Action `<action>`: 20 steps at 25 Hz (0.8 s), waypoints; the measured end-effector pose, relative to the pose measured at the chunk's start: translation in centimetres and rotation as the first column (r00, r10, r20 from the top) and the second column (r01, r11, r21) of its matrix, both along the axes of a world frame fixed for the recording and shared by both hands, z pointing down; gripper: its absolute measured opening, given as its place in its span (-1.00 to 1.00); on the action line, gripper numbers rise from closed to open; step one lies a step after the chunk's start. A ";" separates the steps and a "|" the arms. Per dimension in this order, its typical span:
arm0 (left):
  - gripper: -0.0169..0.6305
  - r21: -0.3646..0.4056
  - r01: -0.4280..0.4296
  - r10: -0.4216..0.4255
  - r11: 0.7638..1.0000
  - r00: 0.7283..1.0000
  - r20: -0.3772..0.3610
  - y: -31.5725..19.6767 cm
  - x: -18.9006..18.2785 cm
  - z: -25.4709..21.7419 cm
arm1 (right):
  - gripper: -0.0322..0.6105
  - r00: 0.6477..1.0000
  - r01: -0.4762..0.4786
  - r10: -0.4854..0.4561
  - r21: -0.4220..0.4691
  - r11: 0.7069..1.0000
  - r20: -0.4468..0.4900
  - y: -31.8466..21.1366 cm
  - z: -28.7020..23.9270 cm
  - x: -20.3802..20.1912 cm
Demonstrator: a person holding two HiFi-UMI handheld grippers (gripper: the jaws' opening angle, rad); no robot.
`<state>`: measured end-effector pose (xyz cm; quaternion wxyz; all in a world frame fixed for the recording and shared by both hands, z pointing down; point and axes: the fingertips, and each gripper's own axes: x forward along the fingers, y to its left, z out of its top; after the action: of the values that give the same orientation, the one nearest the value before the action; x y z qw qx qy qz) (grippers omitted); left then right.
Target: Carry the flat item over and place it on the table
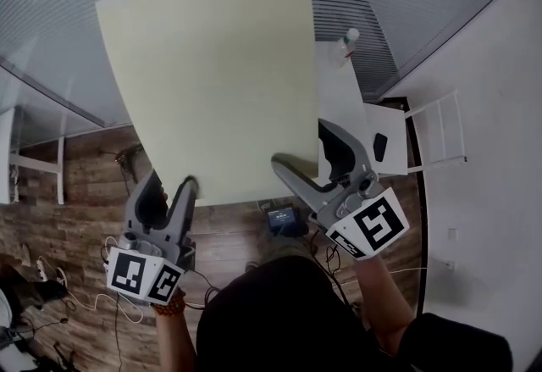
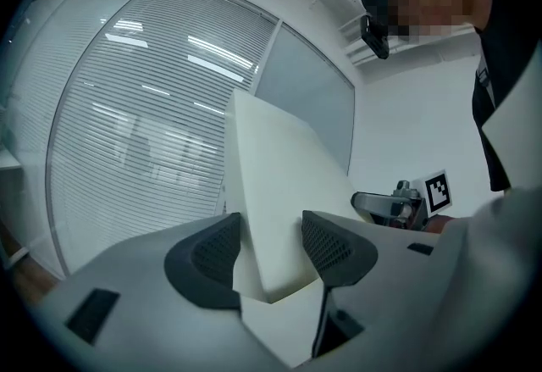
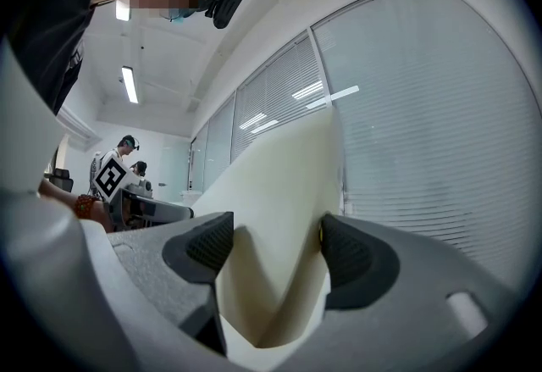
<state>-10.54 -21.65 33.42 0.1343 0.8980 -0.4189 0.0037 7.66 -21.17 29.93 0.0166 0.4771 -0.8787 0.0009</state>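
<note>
Pale cream flat board [image 1: 212, 65] is up in the air. The left gripper [image 1: 172, 186] and right gripper [image 1: 309, 154] each pinch its near edge, likely so it can't twist or flop on the way to the white table [image 1: 339, 103] beyond.

Matt cream sheet [image 1: 216, 65]; wood-plank floor [image 1: 76, 218]; textured dark fingers [image 2: 326, 245].
</note>
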 end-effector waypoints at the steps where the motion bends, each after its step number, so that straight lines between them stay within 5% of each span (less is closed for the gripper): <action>1: -0.24 -0.004 -0.004 0.004 1.000 1.000 -0.001 -0.1 0.1 0.2 | 0.10 1.000 -0.004 0.004 -0.004 1.000 -0.001 0.0 0.2 0.0; 13: -0.24 -0.069 -0.044 0.045 0.997 0.999 0.010 -1.0 0.8 2.2 | 0.10 0.999 -0.033 0.034 -0.073 0.997 0.009 -0.5 2.4 0.8; 20: -0.24 -0.127 -0.063 0.069 0.990 0.997 0.041 -4.5 9.3 5.3 | 0.10 0.998 -0.049 0.055 -0.138 0.989 0.040 -3.8 6.0 9.4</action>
<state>-1.26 -26.12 38.70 0.1807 0.9009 -0.3909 0.0546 17.02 -25.01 35.95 0.0302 0.4975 -0.8639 0.0722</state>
